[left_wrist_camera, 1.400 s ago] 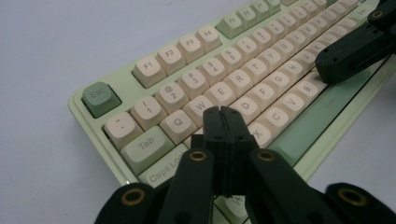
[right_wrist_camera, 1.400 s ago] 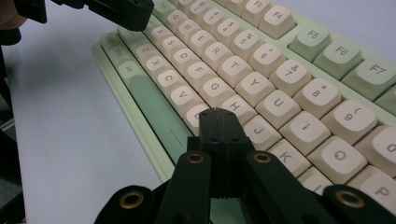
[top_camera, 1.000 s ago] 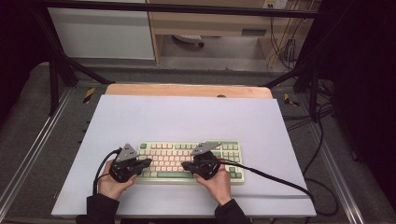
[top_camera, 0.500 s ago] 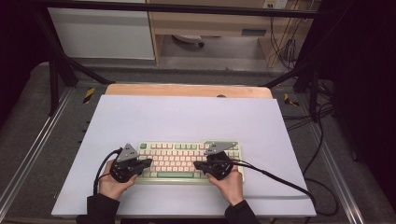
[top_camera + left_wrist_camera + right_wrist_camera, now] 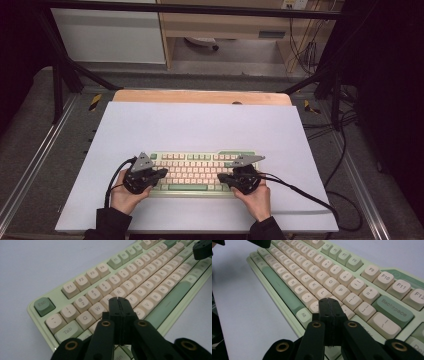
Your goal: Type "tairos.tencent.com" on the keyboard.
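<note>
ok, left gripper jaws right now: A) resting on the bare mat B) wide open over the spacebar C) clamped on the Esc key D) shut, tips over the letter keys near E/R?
D: in the left gripper view the left gripper has its jaws pressed together with nothing between them, tips above the keyboard letter rows close to the R key.

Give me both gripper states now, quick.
Left gripper: closed, empty, over the keyboard.
Right gripper: closed, empty, over the keyboard.

The keyboard (image 5: pixel 140 282) has smooth matt plastic keycaps; it lies on a smooth, matt pale sheet (image 5: pixel 200 125) over wood.
</note>
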Available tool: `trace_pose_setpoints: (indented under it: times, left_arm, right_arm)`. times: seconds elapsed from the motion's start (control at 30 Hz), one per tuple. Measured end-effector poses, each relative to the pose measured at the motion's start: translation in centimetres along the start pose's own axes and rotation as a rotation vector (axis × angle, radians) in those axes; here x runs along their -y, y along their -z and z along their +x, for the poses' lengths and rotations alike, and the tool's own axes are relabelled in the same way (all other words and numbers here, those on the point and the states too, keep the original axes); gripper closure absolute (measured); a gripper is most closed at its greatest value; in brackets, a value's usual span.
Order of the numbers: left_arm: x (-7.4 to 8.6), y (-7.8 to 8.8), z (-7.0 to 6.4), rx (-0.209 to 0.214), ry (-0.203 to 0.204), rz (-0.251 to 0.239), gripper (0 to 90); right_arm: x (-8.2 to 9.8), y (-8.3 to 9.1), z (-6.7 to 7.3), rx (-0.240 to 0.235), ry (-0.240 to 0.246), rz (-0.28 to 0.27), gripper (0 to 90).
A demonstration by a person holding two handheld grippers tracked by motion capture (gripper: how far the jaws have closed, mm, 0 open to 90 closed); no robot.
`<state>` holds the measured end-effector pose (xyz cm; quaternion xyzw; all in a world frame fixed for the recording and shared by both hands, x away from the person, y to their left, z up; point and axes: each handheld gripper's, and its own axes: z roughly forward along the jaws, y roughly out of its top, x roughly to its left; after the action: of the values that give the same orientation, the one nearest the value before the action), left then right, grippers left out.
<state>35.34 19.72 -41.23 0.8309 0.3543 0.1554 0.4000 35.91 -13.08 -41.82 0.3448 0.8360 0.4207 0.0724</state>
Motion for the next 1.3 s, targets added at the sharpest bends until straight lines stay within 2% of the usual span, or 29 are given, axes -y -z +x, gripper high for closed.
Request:
trace_pose_setpoints:
  times: [0.4,0.87,1.3]
  left_arm:
    - [-1.3,-1.1,-0.4,0.003,-0.010,0.003,89.6]
    - [-2.6,-3.5,-1.3,0.005,-0.021,0.025,89.6]
    - [-2.8,-5.2,-1.8,0.007,-0.030,0.040,89.6]
  right_arm:
    - [0.2,0.4,-0.1,0.001,0.005,-0.004,90.0]
    - [0.3,0.4,-0.1,-0.002,0.003,-0.005,90.0]
    - [0.3,0.4,-0.1,-0.003,0.005,-0.005,90.0]
